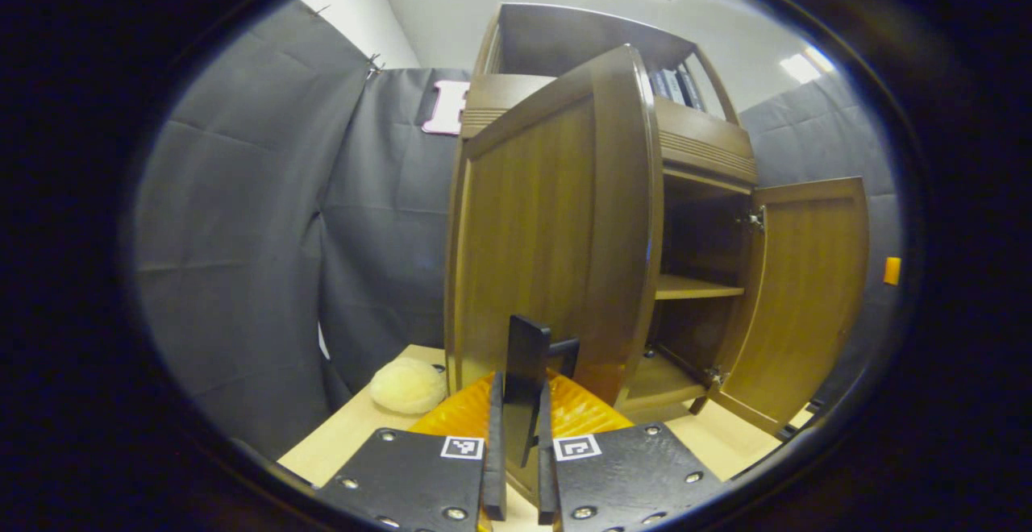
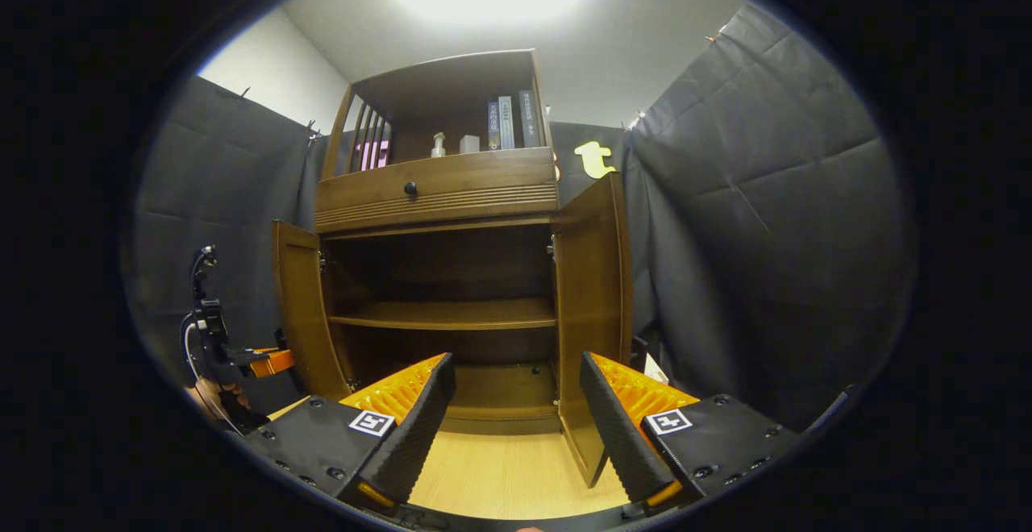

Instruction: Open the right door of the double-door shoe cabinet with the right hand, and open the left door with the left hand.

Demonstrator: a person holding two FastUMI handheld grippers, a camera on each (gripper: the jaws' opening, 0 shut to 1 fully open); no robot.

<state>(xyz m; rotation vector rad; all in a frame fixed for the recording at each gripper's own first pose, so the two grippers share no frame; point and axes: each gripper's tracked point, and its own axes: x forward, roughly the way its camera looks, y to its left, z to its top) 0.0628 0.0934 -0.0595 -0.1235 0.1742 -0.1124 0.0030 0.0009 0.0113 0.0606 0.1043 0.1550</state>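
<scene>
In the left gripper view, the left gripper [image 1: 516,467] sits closest, its two fingers drawn nearly together around a thin dark handle [image 1: 528,379] that stands up between them. This handle looks to belong to the left door [image 1: 548,226], which swings out wide just beyond the fingers, its outer face towards the camera. Both fingers appear to press on the handle, so the hold looks firm.

In the right gripper view, the right gripper [image 2: 516,419] is spread wide with nothing between its fingers, hovering above the pale wooden worktop [image 2: 500,475]. Just beyond it stands the right door [image 2: 592,314], swung out and free of any grip. Farther off at the left edge, the other gripper and the hand holding it show beside the left door [image 2: 302,314].

Behind both doors the shoe cabinet [image 2: 439,193] shows its shelf [image 2: 443,314] and dark interior. I judge the task almost done: both doors stand open, and what remains is likely for the left gripper to let go of the handle.

A soft cream-coloured object [image 1: 407,385] lies on the worktop beside the cabinet. Books [image 2: 508,122] stand on the top shelf; their spines carry writing too small to read.
</scene>
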